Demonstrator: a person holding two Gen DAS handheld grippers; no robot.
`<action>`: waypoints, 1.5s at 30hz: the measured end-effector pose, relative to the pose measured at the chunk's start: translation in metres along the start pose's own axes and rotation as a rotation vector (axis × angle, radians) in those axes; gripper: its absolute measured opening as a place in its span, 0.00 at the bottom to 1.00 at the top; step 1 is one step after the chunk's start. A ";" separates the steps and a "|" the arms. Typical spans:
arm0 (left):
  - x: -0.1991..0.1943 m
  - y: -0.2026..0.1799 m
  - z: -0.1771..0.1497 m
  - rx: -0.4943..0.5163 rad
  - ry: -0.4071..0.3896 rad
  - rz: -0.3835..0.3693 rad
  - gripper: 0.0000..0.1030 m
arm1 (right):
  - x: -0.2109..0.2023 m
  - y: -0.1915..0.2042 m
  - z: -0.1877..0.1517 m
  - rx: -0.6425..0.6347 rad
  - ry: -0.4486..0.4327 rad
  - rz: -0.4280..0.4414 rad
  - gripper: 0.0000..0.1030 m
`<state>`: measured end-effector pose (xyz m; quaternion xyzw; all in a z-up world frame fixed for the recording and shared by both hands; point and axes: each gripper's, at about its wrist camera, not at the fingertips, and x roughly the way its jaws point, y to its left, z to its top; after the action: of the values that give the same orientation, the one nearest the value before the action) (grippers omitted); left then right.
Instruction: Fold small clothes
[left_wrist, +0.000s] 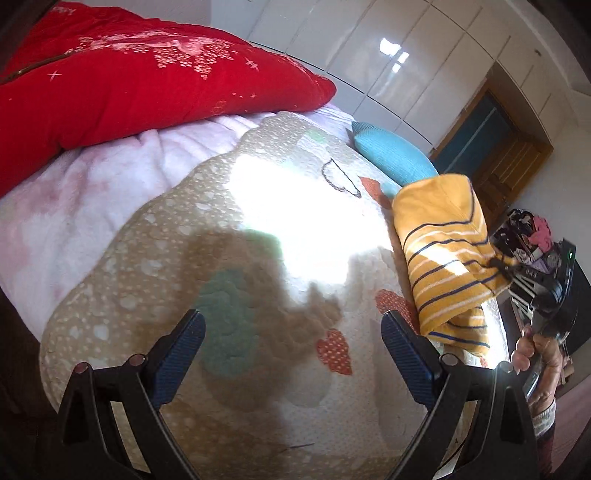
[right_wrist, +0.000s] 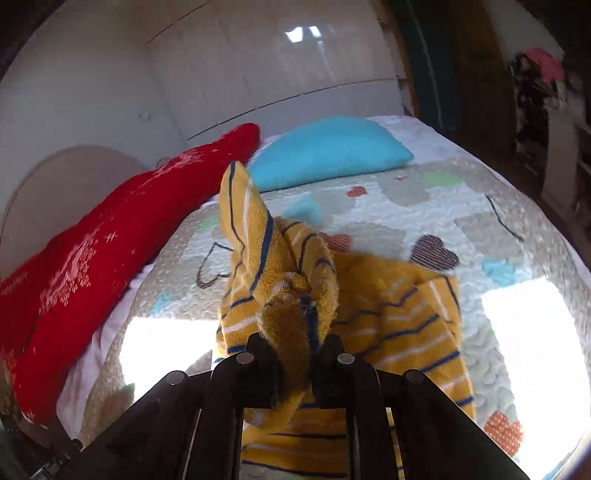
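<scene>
A: How will that striped yellow garment (right_wrist: 399, 314) handle?

B: Soft and light, I'd judge. It's a limp knit with thin blue and white stripes, and it sags wherever it isn't held. The right gripper (right_wrist: 295, 354) has its fingers clenched on a bunched wad of it, one corner sticking up like a peak, the rest trailing down onto the quilt (right_wrist: 498, 221).

A: So it's partly lifted?

B: Yes. In the left view it (left_wrist: 443, 251) hangs off the right gripper (left_wrist: 506, 264) at the bed's right side, lower edge on the quilt (left_wrist: 166, 229).

A: And the other gripper?

B: The left gripper (left_wrist: 291, 345) is spread wide, holding nothing, over bare quilt well apart from the cloth.

A: Where should it take hold?

B: Probably a free corner or hem, not the middle; a bunched grip makes creases.

A: Anything nearby?

B: A blue pillow (right_wrist: 328, 151) and a red pillow (right_wrist: 110, 251) farther up the bed.
</scene>
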<state>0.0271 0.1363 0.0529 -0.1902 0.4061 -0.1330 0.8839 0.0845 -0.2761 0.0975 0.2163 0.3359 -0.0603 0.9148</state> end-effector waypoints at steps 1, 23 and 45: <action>0.006 -0.009 -0.002 0.013 0.016 -0.007 0.93 | -0.003 -0.027 -0.009 0.049 0.013 -0.015 0.13; 0.081 -0.173 -0.009 0.301 0.152 -0.070 0.93 | -0.019 -0.151 -0.081 0.284 0.067 0.106 0.13; 0.078 -0.186 -0.039 0.410 0.152 0.020 0.93 | 0.027 -0.103 -0.026 0.111 0.053 0.086 0.16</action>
<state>0.0316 -0.0689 0.0608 0.0080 0.4379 -0.2180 0.8722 0.0639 -0.3566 0.0255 0.2825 0.3464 -0.0340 0.8939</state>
